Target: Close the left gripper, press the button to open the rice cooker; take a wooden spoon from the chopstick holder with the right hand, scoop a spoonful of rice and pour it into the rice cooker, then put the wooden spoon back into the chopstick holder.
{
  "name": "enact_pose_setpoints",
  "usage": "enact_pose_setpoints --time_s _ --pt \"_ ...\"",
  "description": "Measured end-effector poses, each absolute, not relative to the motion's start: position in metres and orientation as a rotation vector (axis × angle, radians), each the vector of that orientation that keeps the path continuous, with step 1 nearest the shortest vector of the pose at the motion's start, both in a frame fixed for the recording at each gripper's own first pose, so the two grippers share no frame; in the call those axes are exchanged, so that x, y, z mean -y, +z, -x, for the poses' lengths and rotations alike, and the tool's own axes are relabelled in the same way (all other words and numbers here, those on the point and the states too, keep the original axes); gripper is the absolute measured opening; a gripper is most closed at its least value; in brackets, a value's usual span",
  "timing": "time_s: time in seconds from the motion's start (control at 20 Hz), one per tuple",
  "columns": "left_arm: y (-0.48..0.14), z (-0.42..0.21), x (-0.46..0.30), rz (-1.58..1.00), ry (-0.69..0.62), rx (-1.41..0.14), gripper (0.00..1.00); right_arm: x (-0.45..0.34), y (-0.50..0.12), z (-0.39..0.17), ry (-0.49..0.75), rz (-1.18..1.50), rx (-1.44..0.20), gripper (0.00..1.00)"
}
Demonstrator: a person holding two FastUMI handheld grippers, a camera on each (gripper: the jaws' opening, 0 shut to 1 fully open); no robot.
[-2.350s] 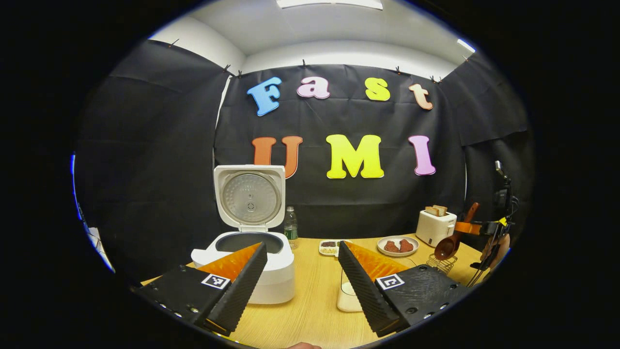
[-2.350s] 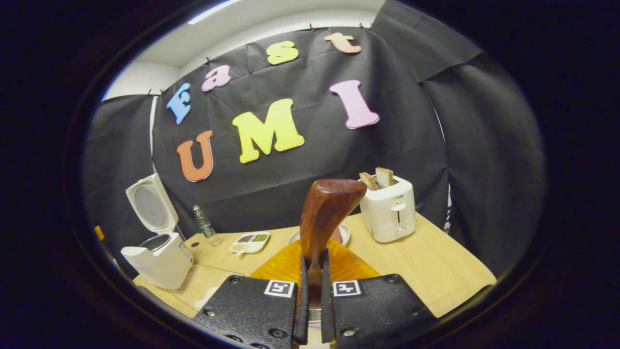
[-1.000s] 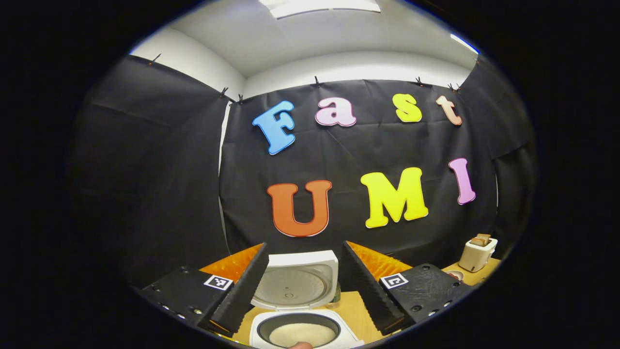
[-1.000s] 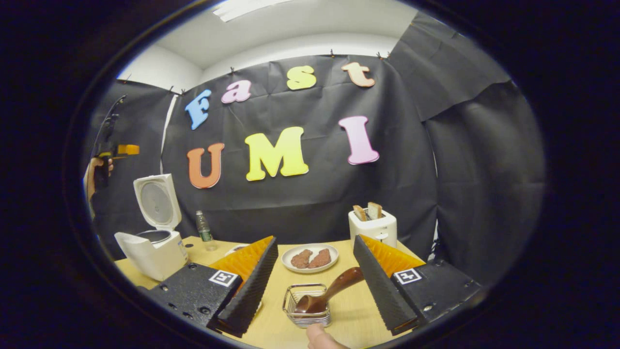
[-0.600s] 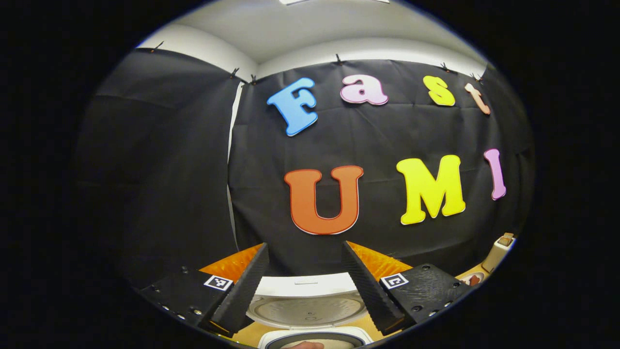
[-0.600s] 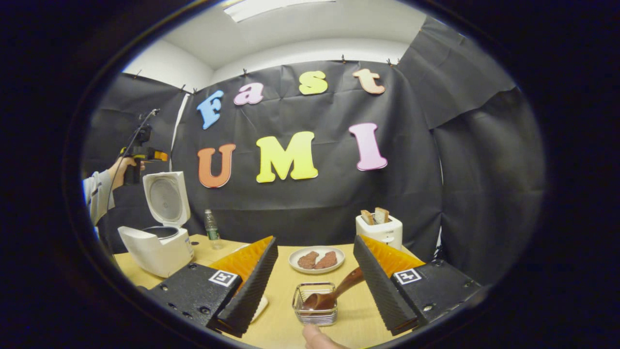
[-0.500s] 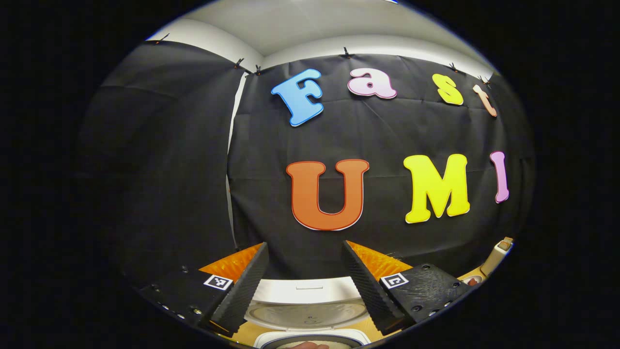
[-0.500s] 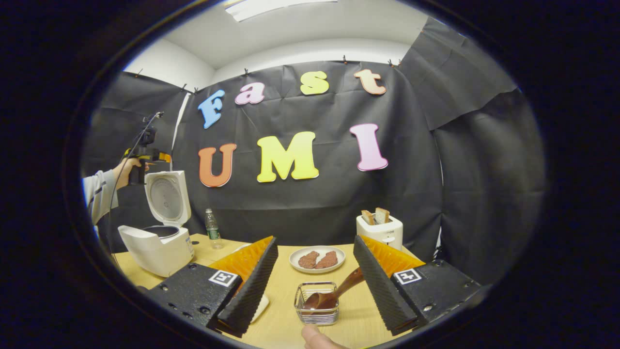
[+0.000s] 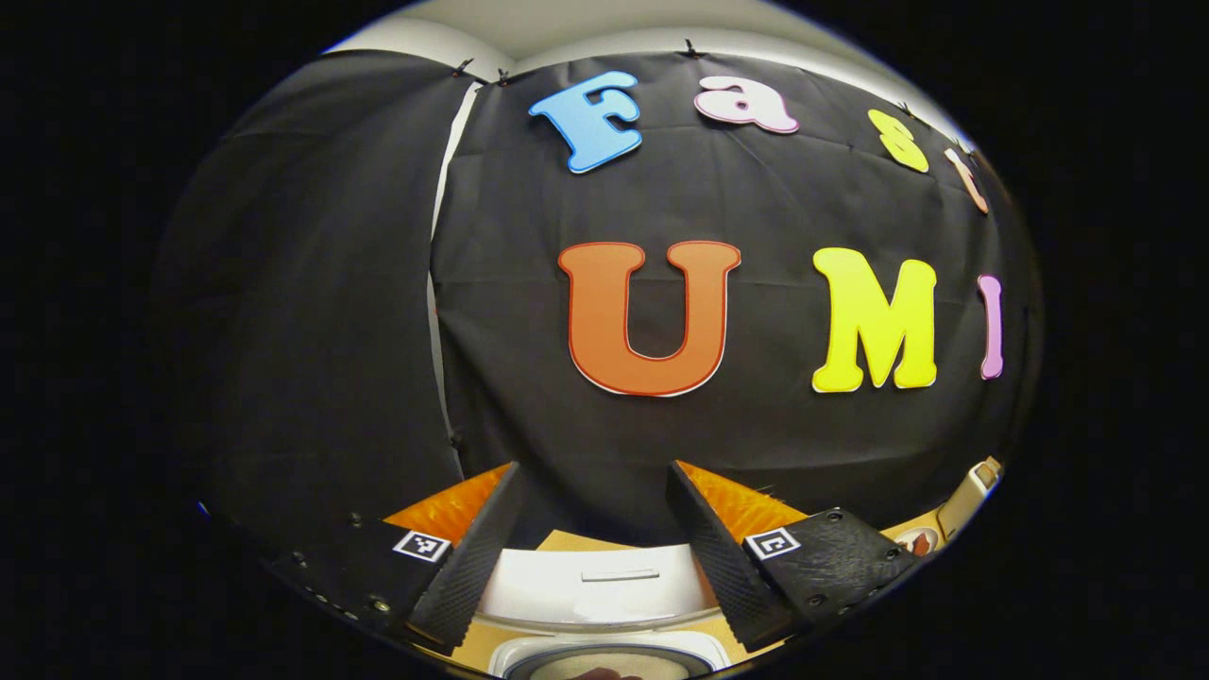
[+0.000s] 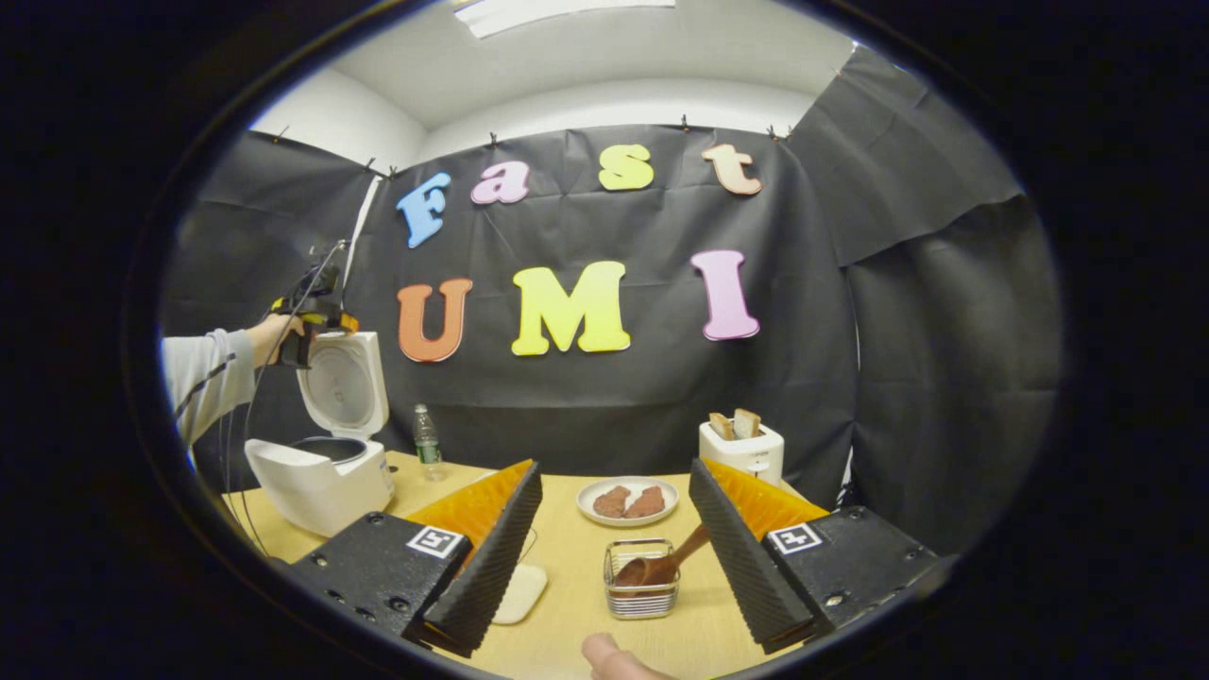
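Two spread fingers of the right gripper frame the wire chopstick holder, which sits near the bench's front edge just ahead of them and untouched. The wooden spoon lies bowl-down in the holder, its handle leaning toward the right finger. At the bench's left end stands the rice cooker, lid raised. The left gripper, its fingers likewise apart and empty, hovers directly above the top edge of that upright lid.
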State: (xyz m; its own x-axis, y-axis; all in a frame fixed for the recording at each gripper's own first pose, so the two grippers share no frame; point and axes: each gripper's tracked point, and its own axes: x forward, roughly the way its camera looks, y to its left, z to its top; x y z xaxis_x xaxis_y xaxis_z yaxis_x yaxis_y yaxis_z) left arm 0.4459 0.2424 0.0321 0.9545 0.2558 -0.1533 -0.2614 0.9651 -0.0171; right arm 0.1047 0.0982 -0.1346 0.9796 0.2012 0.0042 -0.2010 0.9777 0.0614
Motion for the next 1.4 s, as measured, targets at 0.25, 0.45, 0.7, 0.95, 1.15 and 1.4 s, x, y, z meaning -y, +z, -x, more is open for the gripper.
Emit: enact_pose_setpoints --time_s 0.25,0.45,0.7,0.95,1.15,1.4 --pt "0.021 -0.411 -0.225 0.05 0.241 -0.194 0.98 -0.114 -0.127 -0.063 0.252 -0.1 -0.013 0.94" --pt "0.0 -0.376 -0.214 0.069 0.227 -0.231 0.98 -0.115 -0.128 -0.021 0.304 -0.115 -0.025 0.94" --pt "-0.056 -0.322 -0.194 0.152 0.215 -0.31 0.94 -0.085 -0.137 0.012 0.285 -0.155 -0.044 0.94" --pt "-0.113 -0.28 -0.174 0.091 0.221 -0.382 0.95 -0.061 -0.153 0.047 0.289 -0.165 -0.058 1.0" --pt "-0.138 -0.254 -0.16 0.048 0.214 -0.409 0.95 -0.052 -0.169 0.071 0.306 -0.171 -0.095 1.0" --pt "-0.159 -0.233 -0.155 0.064 0.214 -0.464 0.96 -0.044 -0.169 0.085 0.303 -0.149 -0.088 1.0"
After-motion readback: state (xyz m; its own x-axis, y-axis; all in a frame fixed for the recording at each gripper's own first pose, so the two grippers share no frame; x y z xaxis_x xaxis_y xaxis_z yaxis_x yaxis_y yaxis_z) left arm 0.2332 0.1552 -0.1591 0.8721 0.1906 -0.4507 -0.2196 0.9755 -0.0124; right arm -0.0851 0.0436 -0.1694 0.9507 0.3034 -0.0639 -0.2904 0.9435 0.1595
